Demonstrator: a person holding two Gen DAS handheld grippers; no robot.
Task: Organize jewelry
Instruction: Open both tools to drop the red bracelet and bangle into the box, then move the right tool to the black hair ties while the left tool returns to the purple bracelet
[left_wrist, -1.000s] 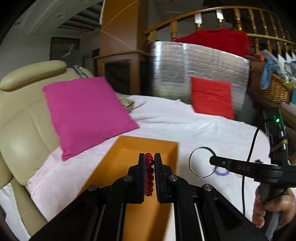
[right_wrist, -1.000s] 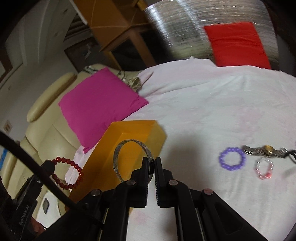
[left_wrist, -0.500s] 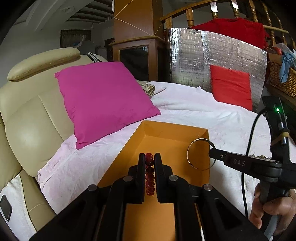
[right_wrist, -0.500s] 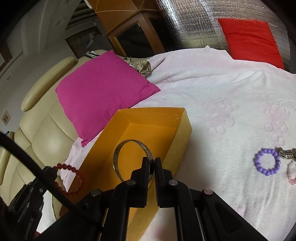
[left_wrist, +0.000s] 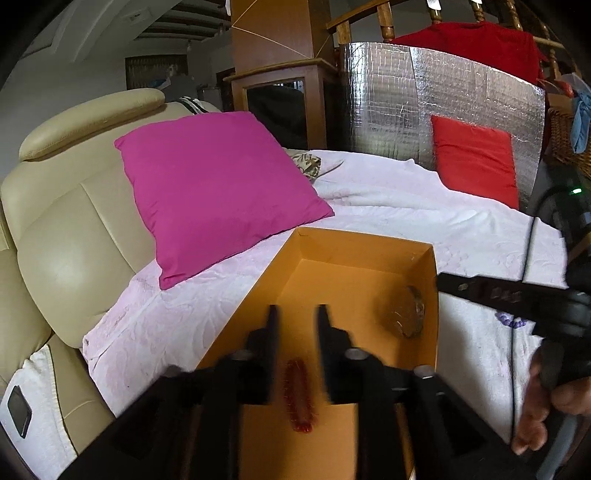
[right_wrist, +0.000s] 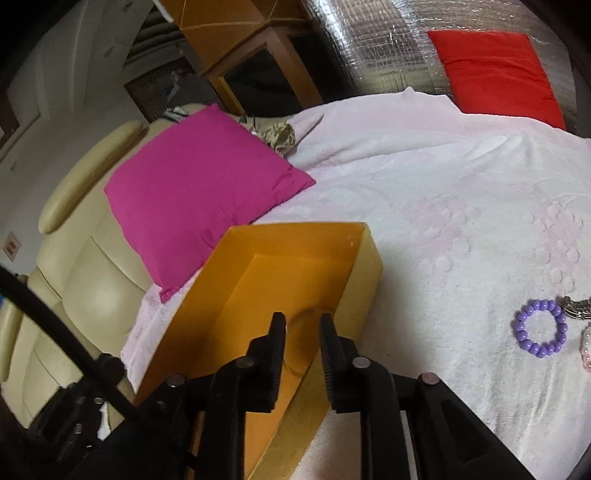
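Observation:
An open orange box (left_wrist: 369, 254) lies on the white blanket. Over its near end my left gripper (left_wrist: 297, 317) has its jaws opening. The red bead bracelet (left_wrist: 300, 398) shows blurred below and between them, free of the pads, over the box floor. The silver bangle (left_wrist: 406, 314) is a blur against the box's right inner wall. My right gripper (right_wrist: 303, 325) hangs over the box's right wall (right_wrist: 364, 280), jaws opening, with only a faint trace of the bangle beneath them. A purple bead bracelet (right_wrist: 539, 332), a watch (right_wrist: 578, 310) and a pink bracelet (right_wrist: 587, 350) lie on the blanket to the right.
A magenta pillow (left_wrist: 218, 188) leans on the beige leather sofa (left_wrist: 66, 229), left of the box. A red pillow (left_wrist: 476, 162) stands against a silver foil panel (left_wrist: 399, 103) at the back. A wicker basket (left_wrist: 569, 140) is far right. A person's hand (left_wrist: 546, 406) holds the right gripper's handle.
Both grippers sank toward the box, and both have parted their jaws. The red bead bracelet and the silver bangle have left the pads and dropped into the box.

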